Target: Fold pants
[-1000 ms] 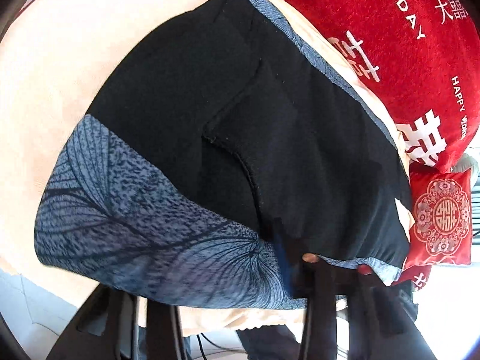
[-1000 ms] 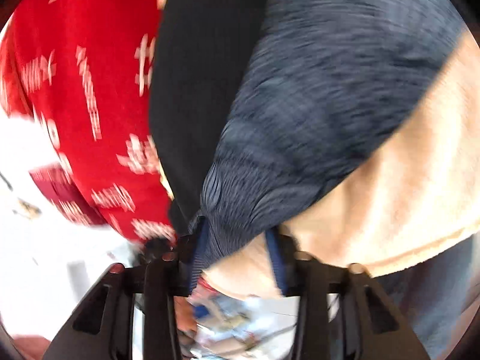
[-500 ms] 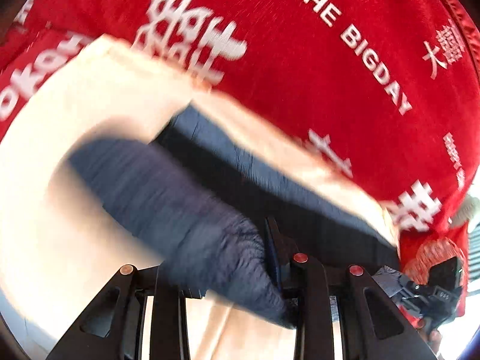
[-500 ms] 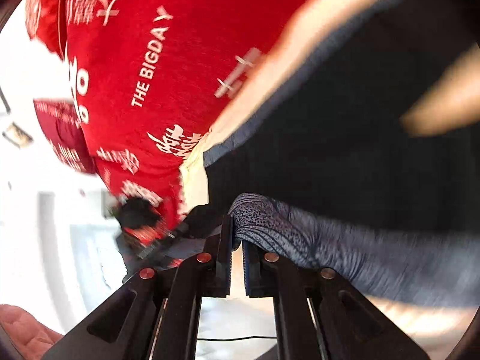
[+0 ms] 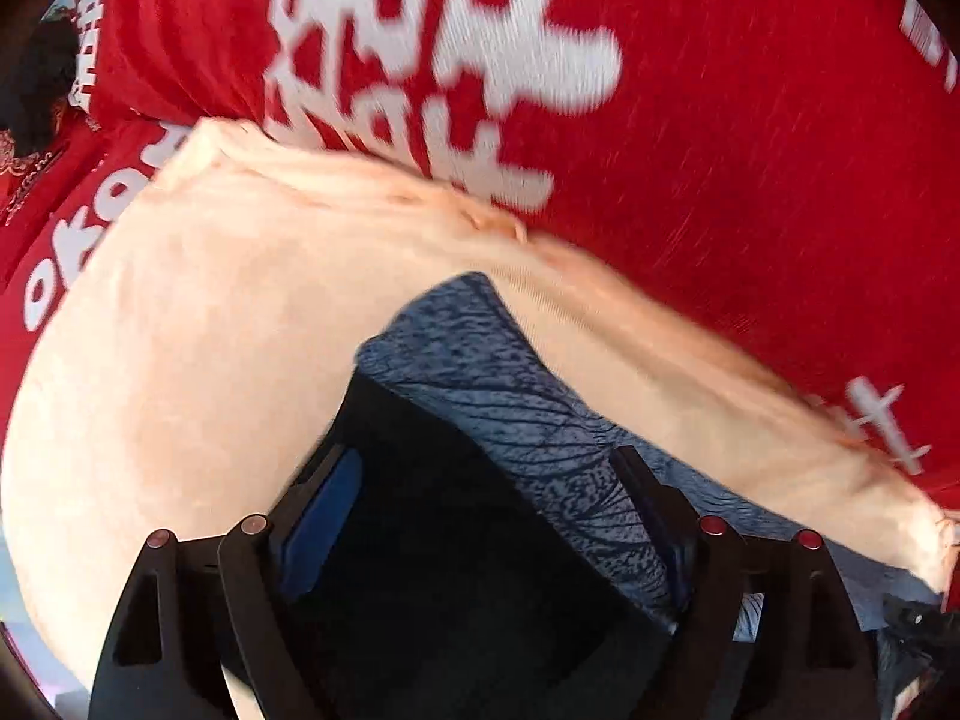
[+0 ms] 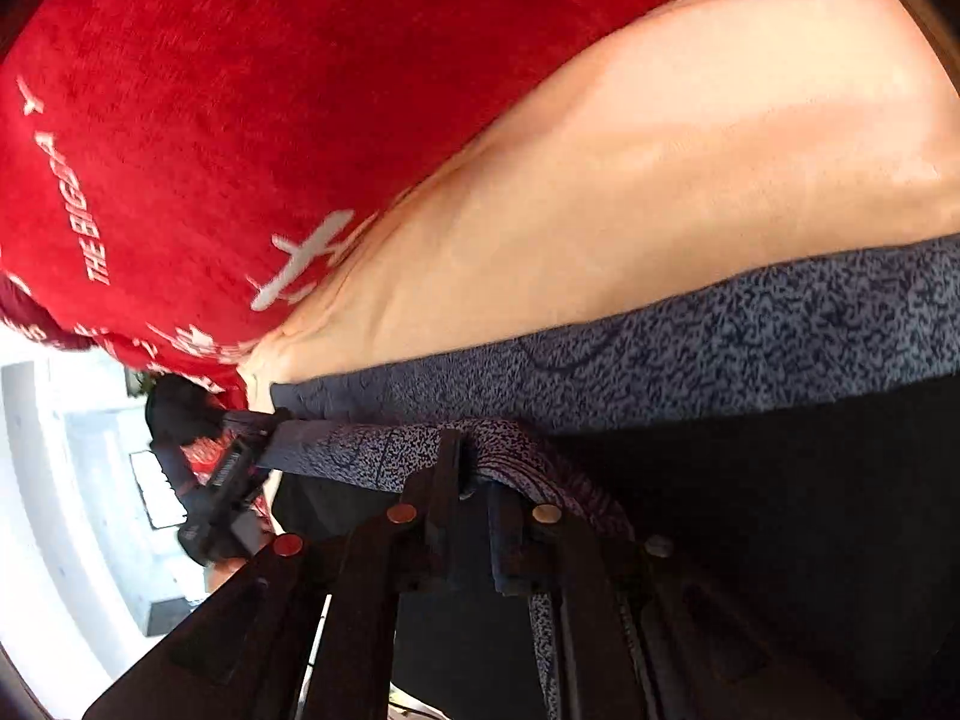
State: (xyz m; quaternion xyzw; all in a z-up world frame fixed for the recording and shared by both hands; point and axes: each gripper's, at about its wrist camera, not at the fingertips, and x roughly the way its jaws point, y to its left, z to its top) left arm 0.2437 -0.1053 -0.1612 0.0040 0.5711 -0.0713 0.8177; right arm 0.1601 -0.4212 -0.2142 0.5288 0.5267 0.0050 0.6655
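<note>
The jaws of the left gripper (image 5: pixel 486 516) stand apart over the pants (image 5: pixel 516 420), nothing pinched between them, while the right gripper (image 6: pixel 474 480) has its jaws clamped on a printed blue-grey band of the pants. The one pair lies on a cream blanket (image 5: pixel 198 324) beside a red cover (image 5: pixel 750 168).

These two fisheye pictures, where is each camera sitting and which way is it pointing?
Left wrist view: sits on the left gripper, looking forward between its open fingers at the pants on a cream blanket; only gripper fingers show.
Right wrist view: sits on the right gripper, its fingers shut on the pants' patterned edge.
Shared: pants, cream blanket, red blanket beyond.
</note>
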